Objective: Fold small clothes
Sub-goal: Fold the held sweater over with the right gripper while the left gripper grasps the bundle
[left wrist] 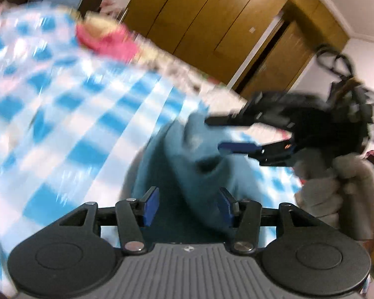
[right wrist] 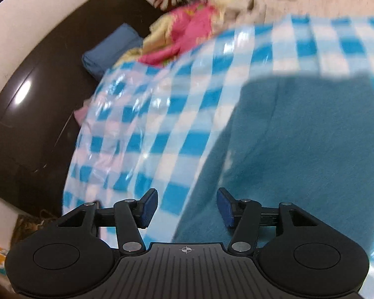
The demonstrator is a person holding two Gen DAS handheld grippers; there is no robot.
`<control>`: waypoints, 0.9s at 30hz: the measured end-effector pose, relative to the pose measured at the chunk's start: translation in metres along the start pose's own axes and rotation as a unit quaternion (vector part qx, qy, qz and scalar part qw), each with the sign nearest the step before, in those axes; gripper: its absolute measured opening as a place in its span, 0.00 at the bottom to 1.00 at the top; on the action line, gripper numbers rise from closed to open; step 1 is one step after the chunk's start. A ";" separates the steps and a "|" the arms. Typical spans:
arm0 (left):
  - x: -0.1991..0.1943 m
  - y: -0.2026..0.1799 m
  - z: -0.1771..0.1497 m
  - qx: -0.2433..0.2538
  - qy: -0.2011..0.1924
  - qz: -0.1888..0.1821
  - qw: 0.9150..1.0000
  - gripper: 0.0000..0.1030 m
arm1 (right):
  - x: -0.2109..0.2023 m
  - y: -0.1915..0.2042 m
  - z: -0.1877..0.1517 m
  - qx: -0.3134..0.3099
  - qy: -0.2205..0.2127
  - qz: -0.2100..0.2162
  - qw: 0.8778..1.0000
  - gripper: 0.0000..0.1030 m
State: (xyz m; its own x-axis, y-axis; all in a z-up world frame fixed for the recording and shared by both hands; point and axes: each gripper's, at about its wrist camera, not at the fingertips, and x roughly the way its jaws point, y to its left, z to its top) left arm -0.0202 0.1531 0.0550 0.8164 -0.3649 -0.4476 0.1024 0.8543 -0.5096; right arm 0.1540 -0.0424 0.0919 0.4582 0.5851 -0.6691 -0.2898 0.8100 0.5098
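Blurred checked cloth [left wrist: 62, 114], pink bundle [left wrist: 107, 39]

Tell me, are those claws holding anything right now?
No. Both the left claw and right claw stand open above the blue garment, gripping nothing.

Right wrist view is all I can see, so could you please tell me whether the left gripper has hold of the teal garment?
Observer: No. The left gripper is open. The teal garment shows between its pads, but neither pad presses on it.
Operator: Thank you. Does the garment lie flat on that side?
Observer: No, it rises in a crumpled hump just below the open right gripper.
Operator: And what stands beyond the checked cloth there?
Observer: Wooden wardrobe doors.
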 end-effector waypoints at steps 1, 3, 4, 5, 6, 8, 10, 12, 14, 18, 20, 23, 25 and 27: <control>-0.002 -0.008 0.003 0.010 -0.014 -0.009 1.000 0.61 | -0.005 -0.001 0.005 -0.014 -0.011 -0.025 1.000 0.52; -0.003 -0.020 0.010 0.028 -0.040 -0.035 0.998 0.65 | -0.009 -0.006 0.015 -0.031 -0.014 -0.054 0.998 0.53; 0.001 -0.026 0.012 0.037 -0.043 -0.042 0.997 0.68 | -0.007 -0.008 0.019 -0.036 -0.007 -0.060 0.998 0.55; 0.013 -0.034 0.016 0.052 -0.044 -0.041 0.997 0.69 | -0.003 -0.010 0.024 -0.041 0.001 -0.067 0.997 0.57; 0.023 -0.040 0.017 0.067 -0.043 -0.030 0.996 0.68 | 0.003 -0.011 0.028 -0.047 0.007 -0.074 0.996 0.57; 0.036 -0.038 0.016 0.081 -0.019 -0.006 0.996 0.68 | 0.017 -0.009 0.037 -0.064 0.020 -0.088 0.994 0.57; 0.063 -0.034 0.017 0.079 0.021 0.020 0.996 0.61 | 0.033 -0.006 0.042 -0.074 0.036 -0.091 0.993 0.59; 0.072 -0.031 0.007 0.096 0.047 0.048 0.993 0.56 | 0.052 -0.003 0.043 -0.077 0.057 -0.100 0.990 0.61; 0.079 -0.023 -0.008 0.104 0.080 0.082 0.988 0.46 | 0.071 0.002 0.037 -0.104 0.067 -0.128 0.984 0.61; 0.082 0.005 -0.019 0.050 0.100 0.073 0.991 0.39 | 0.086 -0.007 0.029 -0.101 0.060 -0.153 0.981 0.39; 0.076 0.013 -0.013 0.016 0.094 0.053 0.994 0.30 | 0.077 -0.011 0.031 -0.085 0.059 -0.138 0.985 0.24; 0.061 0.019 -0.006 -0.012 0.077 0.030 0.997 0.28 | 0.055 -0.007 0.038 -0.066 0.041 -0.108 0.991 0.15; 0.052 0.022 -0.002 -0.025 0.062 0.026 0.997 0.27 | 0.042 -0.001 0.041 -0.057 0.025 -0.088 0.994 0.15; 0.043 0.024 -0.002 -0.035 0.049 0.027 0.998 0.27 | 0.039 0.005 0.045 -0.050 0.017 -0.072 0.996 0.15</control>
State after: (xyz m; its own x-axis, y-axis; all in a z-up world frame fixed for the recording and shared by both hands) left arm 0.0162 0.1574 0.0221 0.7597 -0.3558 -0.5443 0.0159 0.8469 -0.5314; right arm 0.2081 -0.0174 0.0924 0.4723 0.4622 -0.7506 -0.3063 0.8845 0.3519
